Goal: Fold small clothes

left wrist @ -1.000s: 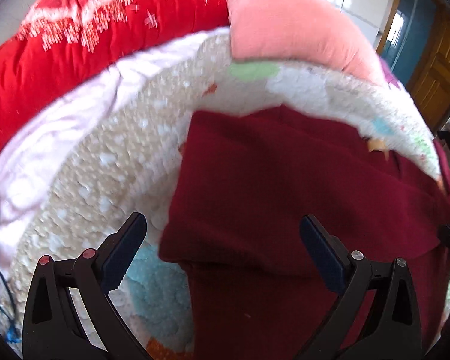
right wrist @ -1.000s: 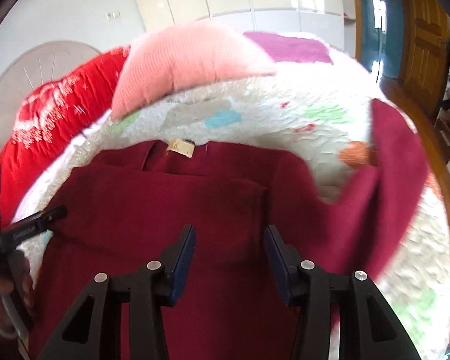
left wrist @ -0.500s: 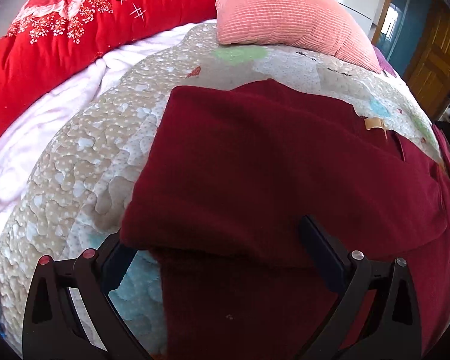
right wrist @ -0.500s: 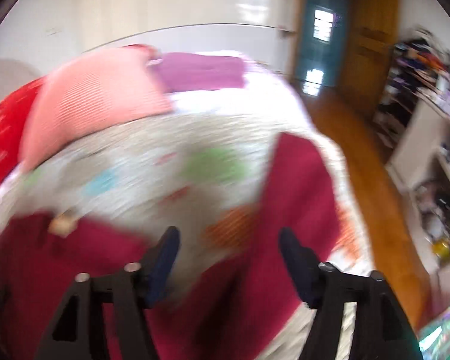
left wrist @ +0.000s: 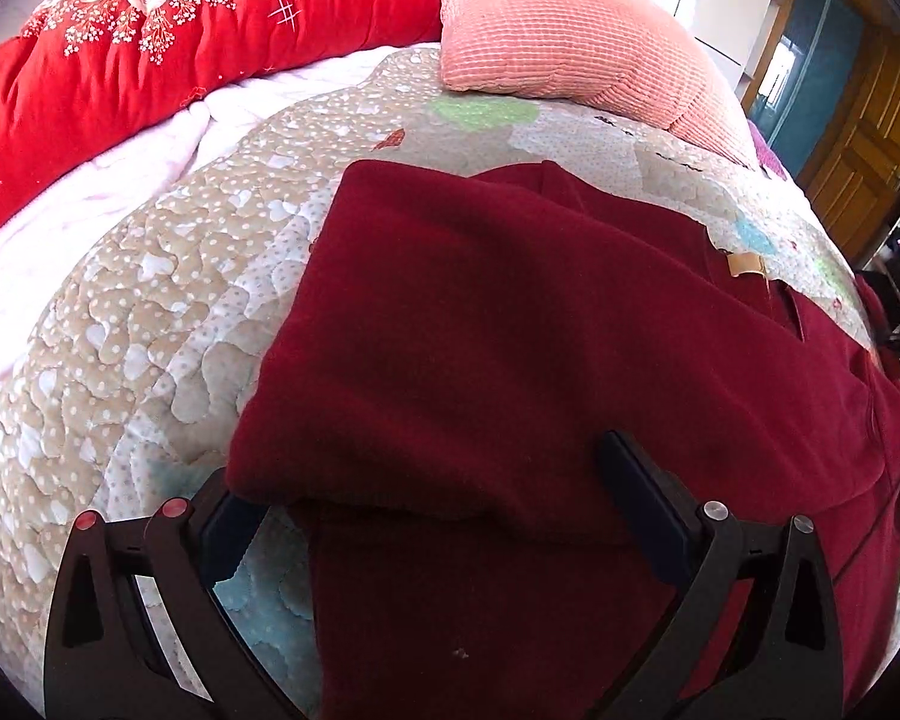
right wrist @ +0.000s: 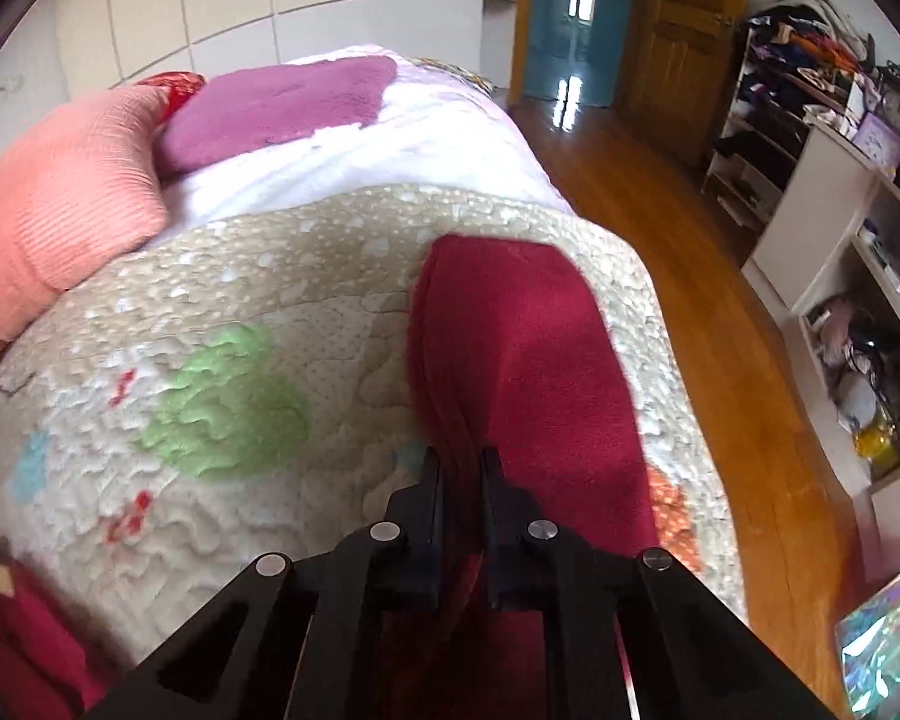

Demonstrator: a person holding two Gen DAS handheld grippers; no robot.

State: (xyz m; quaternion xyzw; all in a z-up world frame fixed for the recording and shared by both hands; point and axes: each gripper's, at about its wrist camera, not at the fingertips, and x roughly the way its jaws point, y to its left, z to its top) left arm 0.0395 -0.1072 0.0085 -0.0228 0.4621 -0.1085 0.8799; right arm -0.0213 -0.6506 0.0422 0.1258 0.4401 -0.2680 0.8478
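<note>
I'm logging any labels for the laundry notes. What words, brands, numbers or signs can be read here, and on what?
No text is readable.
Tan neck tag on the dark red garment: no legible print.
Purple-faced item on the shelf unit: too small and blurred to read.

No readable text, brand, number or sign appears in either view. A small tan neck label (left wrist: 745, 264) sits on the dark red garment (left wrist: 510, 324), far beyond the left gripper's right finger, but it looks blank.
</note>
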